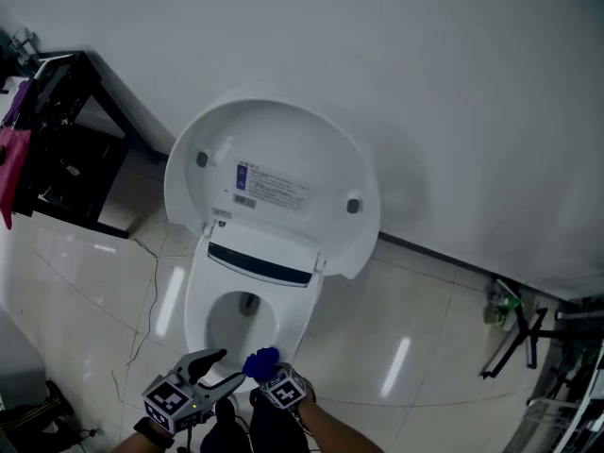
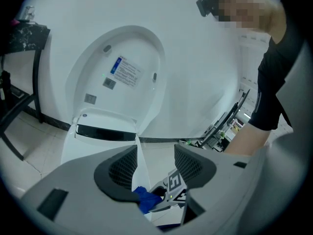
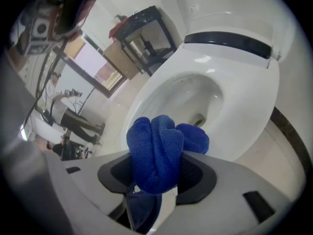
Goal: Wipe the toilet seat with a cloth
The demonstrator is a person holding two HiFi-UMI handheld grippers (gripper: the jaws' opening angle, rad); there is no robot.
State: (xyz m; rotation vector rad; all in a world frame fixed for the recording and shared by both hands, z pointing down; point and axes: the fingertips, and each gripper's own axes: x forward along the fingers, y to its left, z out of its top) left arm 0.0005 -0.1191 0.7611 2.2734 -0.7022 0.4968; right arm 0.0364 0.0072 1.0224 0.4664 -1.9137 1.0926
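- Right tongs (image 1: 267, 371) of mine, at the near edge, are clamped on a bunched blue cloth (image 3: 159, 151).
- That cloth is at the near rim of the toilet seat (image 1: 196, 295); whether they touch I cannot tell.
- Left tongs (image 2: 155, 166) stand apart and empty, just left of it.

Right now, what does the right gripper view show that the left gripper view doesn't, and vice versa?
Only the right gripper view: the bowl and the right gripper shut on the cloth. Only the left gripper view: the whole raised lid, the open left gripper and the person's arm. Both: the cloth, the toilet's dark strip and the black stand.
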